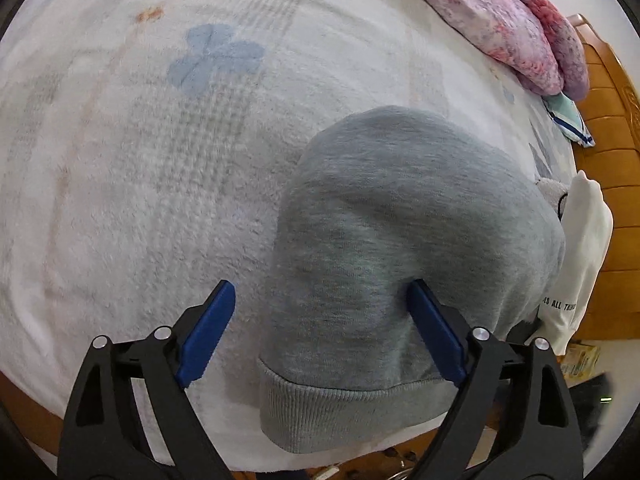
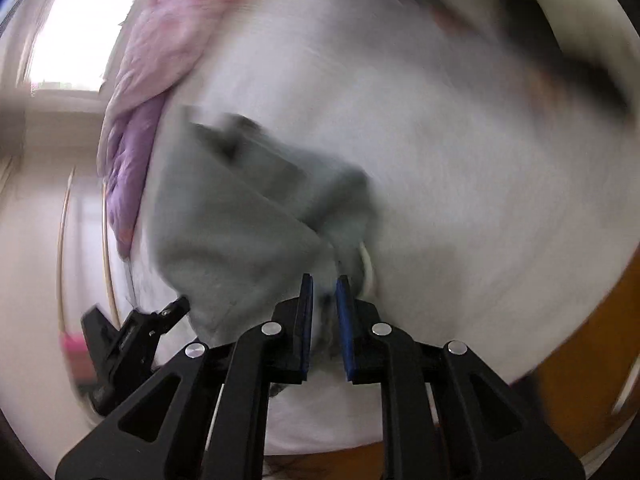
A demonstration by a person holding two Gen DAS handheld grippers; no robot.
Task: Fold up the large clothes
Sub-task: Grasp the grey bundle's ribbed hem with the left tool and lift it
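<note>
A bed fills my left wrist view, spread with a fluffy white blanket [image 1: 140,200] printed with pale blue clovers. On it lies the grey sweatshirt [image 1: 400,240], soft fleece folded into a rounded block, its ribbed hem nearest me at the bed's edge. My left gripper [image 1: 320,304] stands with jaws spread wide; the sweatshirt sits between them, its cloth against the right blue pad and clear of the left. Far right, a crumpled pink quilt [image 1: 500,20]; beside the sweatshirt, a white garment [image 1: 580,248] with black lettering against orange wood.

My right wrist view is smeared. My right gripper [image 2: 324,312] shows a narrow gap between its pads; whether it pinches the cloth I cannot tell. The grey sweatshirt [image 2: 240,220] lies just beyond, left.
</note>
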